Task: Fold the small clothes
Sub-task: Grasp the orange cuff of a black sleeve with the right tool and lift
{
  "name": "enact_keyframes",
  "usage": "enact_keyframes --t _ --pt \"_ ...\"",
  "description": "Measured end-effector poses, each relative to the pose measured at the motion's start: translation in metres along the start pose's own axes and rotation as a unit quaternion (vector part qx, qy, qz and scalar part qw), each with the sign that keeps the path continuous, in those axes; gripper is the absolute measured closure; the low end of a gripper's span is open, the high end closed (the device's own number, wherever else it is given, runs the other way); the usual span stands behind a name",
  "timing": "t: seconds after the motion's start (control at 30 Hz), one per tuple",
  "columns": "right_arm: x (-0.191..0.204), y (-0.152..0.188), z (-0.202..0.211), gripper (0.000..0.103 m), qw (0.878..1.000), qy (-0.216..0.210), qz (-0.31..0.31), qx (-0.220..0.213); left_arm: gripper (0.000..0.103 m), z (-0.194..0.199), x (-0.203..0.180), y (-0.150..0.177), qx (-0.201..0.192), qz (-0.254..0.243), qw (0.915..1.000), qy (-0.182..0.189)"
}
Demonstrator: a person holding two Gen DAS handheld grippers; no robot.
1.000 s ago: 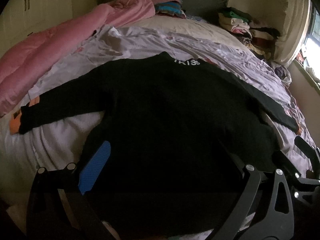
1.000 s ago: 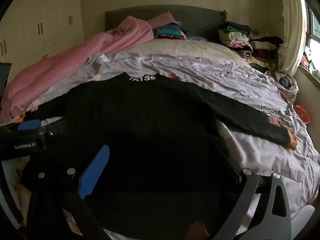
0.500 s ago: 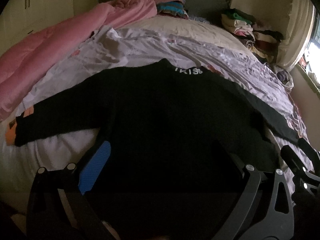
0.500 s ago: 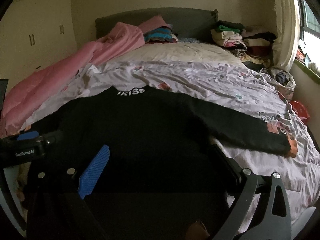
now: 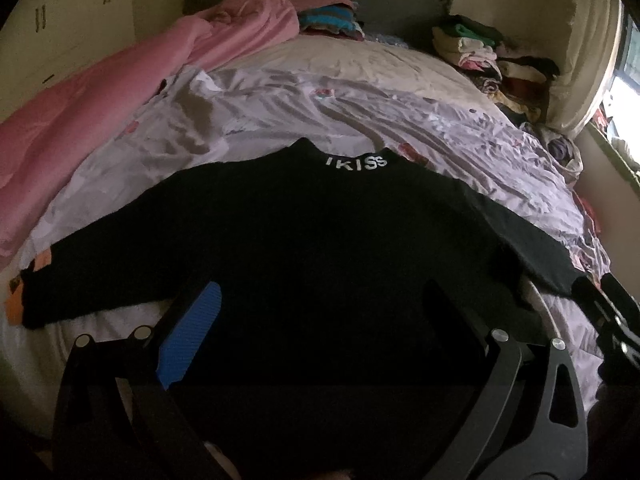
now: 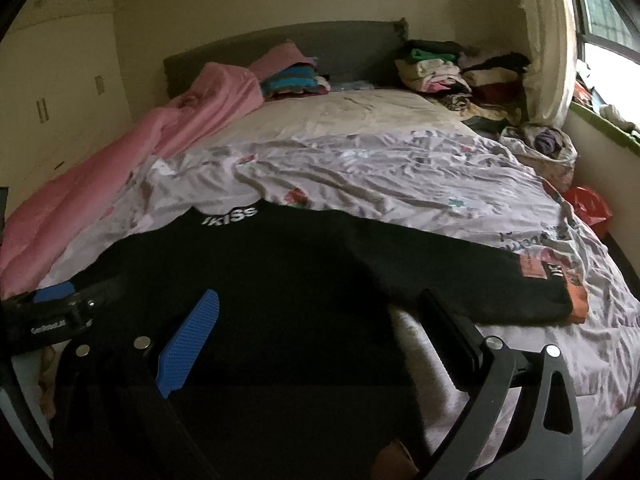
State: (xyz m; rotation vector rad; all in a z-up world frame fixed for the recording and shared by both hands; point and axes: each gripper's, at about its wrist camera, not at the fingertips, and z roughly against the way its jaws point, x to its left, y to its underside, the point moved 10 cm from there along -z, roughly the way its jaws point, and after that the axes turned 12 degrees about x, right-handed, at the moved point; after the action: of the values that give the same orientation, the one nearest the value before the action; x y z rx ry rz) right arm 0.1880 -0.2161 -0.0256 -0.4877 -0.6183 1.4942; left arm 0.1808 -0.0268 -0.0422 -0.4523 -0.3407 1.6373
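A black long-sleeved sweater (image 5: 320,240) with white "IKISS" lettering at the collar lies spread flat on the bed, sleeves out to both sides, orange cuffs at the ends. It also shows in the right wrist view (image 6: 260,280). My left gripper (image 5: 320,312) is open above the sweater's lower body, holding nothing. My right gripper (image 6: 320,316) is open above the sweater's lower right part, holding nothing. The left gripper shows at the left edge of the right wrist view (image 6: 60,316).
A wrinkled lilac sheet (image 6: 400,176) covers the bed. A pink duvet (image 5: 100,120) lies along the left side. Stacks of folded clothes (image 6: 460,72) sit by the headboard and at the far right. A window (image 6: 600,20) is at the right.
Both grippers have pulled back and up from the sweater, so more of the bed shows. The sweater lies as before. Both grippers stay open.
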Motion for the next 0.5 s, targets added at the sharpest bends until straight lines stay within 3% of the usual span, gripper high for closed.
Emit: enact_keyframes --t 0.5 --pt "-0.097 -0.015 -0.020 0.004 0.994 0.052 -0.098 0.005 0.008 -0.018 -0.035 -0.030 0.002 -0.019 0.9998 0.007"
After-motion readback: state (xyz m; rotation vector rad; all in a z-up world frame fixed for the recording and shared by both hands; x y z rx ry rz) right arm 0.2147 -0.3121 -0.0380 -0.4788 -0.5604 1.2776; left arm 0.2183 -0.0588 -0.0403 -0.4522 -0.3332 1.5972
